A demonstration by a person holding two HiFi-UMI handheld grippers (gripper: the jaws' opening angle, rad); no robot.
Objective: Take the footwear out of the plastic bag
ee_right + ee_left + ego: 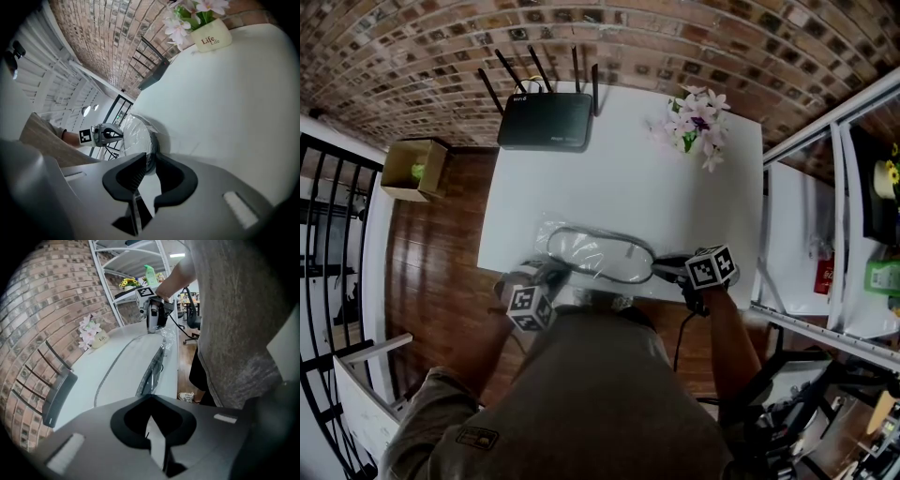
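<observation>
At the surface's (619,178) near edge, left tool (150,418) and right tool (151,161) pinch the plastic bag (546,234) (slippery film); footwear (605,255) seems light, rim graspable.

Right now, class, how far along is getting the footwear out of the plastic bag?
Done: nothing yet; the footwear is inside the bag on the table. In hand: left gripper and right gripper each pinch a bag end. Left: open it, pull footwear out.
</observation>
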